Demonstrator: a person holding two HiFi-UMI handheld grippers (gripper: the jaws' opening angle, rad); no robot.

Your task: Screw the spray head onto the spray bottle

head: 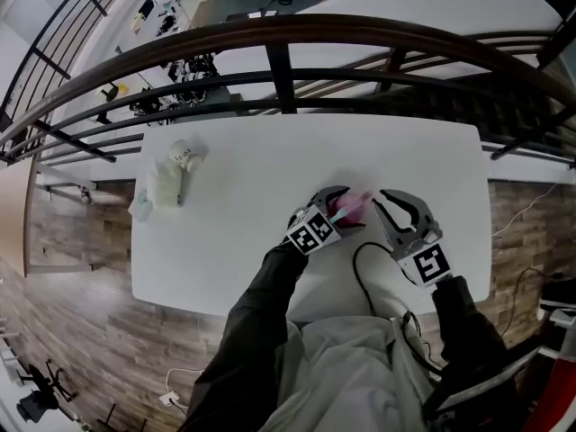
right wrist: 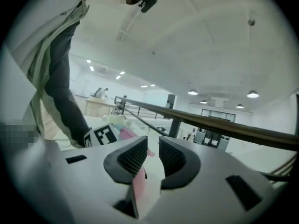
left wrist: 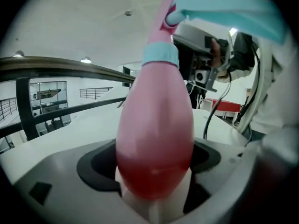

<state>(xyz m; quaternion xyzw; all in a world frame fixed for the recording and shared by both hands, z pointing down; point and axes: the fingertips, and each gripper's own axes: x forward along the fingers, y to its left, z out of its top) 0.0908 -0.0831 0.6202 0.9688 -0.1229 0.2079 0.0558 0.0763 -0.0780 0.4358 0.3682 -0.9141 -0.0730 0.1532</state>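
OBJECT: pink spray bottle, over desk front right; teal collar seated on neck | LEFT CLAW: clamped on bottle body, long axis running out along jaws | SPRAY HEAD: far end, toward right claw | RIGHT CLAW: jaws nearly together, nothing between pads; nearer for turning head

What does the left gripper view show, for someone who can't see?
A pink spray bottle, clamped in the left gripper, fills the middle. A pink-and-teal spray head sits on its neck; a dark railing runs behind.
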